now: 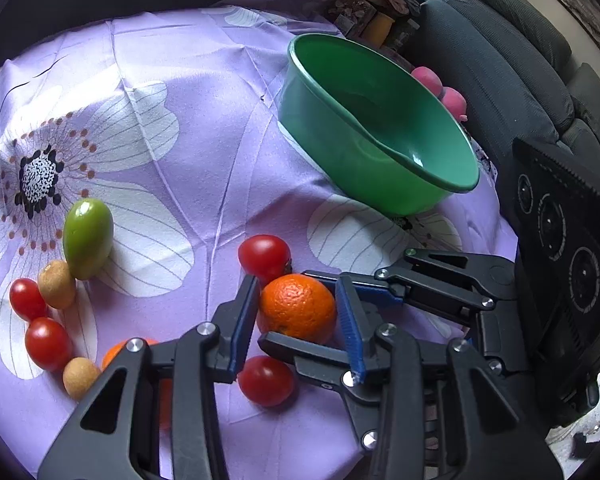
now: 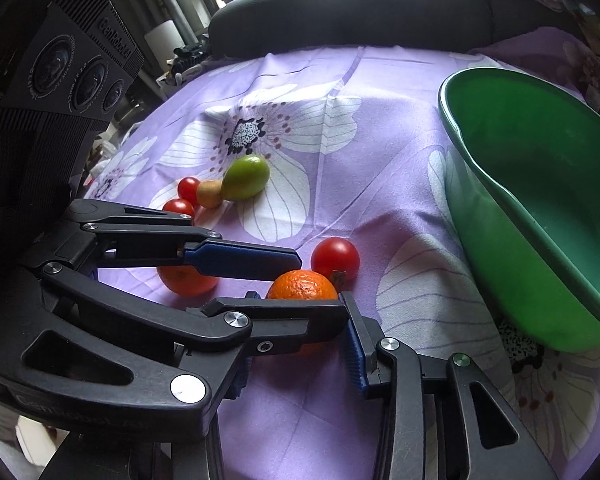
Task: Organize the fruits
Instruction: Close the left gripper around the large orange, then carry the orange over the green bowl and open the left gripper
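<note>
A small orange (image 1: pixel 298 312) lies on the purple flowered cloth (image 1: pixel 220 120). My left gripper (image 1: pixel 297 284) is shut on it, a blue pad against each side. My right gripper (image 2: pixel 298 296) comes in crosswise and also clamps this orange (image 2: pixel 302 286); its fingers (image 1: pixel 300 350) bracket the fruit front and back. A tomato (image 1: pixel 264 256) touches the orange's far side, and another tomato (image 1: pixel 266 380) lies under my left gripper. The green bowl (image 1: pixel 360 92) stands empty at the back right, also seen at the right edge (image 2: pixel 520 160).
To the left lie a green oval fruit (image 1: pixel 87 238), two tomatoes (image 1: pixel 47 343), two tan balls (image 1: pixel 56 284) and a second orange (image 1: pixel 116 354). Pink objects (image 1: pixel 454 100) sit behind the bowl. A dark sofa (image 1: pixel 500 60) borders the right side, with clutter (image 1: pixel 380 0) at the back.
</note>
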Motion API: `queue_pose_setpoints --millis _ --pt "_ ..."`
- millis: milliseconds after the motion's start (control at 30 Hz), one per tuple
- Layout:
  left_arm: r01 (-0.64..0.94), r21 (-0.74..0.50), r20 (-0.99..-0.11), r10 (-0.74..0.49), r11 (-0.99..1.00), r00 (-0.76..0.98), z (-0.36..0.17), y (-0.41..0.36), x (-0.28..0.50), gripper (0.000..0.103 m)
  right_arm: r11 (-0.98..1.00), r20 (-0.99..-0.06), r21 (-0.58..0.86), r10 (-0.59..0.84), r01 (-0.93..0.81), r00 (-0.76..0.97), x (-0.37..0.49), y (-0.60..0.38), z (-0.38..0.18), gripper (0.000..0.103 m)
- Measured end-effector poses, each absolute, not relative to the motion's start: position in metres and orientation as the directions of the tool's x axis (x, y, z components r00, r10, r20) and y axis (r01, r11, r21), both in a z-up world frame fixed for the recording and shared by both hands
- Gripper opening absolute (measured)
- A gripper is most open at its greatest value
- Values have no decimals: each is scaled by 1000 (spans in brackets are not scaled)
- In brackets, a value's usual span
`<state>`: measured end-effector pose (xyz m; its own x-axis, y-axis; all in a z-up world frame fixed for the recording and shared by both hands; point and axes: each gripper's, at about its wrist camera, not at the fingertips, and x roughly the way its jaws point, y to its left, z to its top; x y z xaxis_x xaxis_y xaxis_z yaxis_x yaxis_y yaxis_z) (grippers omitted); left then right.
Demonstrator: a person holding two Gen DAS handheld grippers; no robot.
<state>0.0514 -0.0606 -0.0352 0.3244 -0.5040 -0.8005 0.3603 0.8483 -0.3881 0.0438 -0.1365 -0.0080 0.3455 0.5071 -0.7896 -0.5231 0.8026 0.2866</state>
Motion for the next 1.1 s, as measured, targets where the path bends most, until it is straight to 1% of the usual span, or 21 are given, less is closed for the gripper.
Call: queue_pose_setpoints --millis 233,567,800,1100 --pt "366 -384 -775 -511 848 371 -23 -59 40 38 813 -773 277 505 -513 383 35 -135 0 40" --pt "427 -366 -706 -546 827 452 15 -64 33 38 833 -727 214 485 -510 487 22 -140 39 40" --pt "480 -326 -678 -556 814 482 42 -84 41 38 851 -687 190 471 -489 553 22 -155 64 40" --pt "547 -284 -665 -573 788 480 65 -131 77 38 884 -636 199 445 -423 631 43 -198 86 40"
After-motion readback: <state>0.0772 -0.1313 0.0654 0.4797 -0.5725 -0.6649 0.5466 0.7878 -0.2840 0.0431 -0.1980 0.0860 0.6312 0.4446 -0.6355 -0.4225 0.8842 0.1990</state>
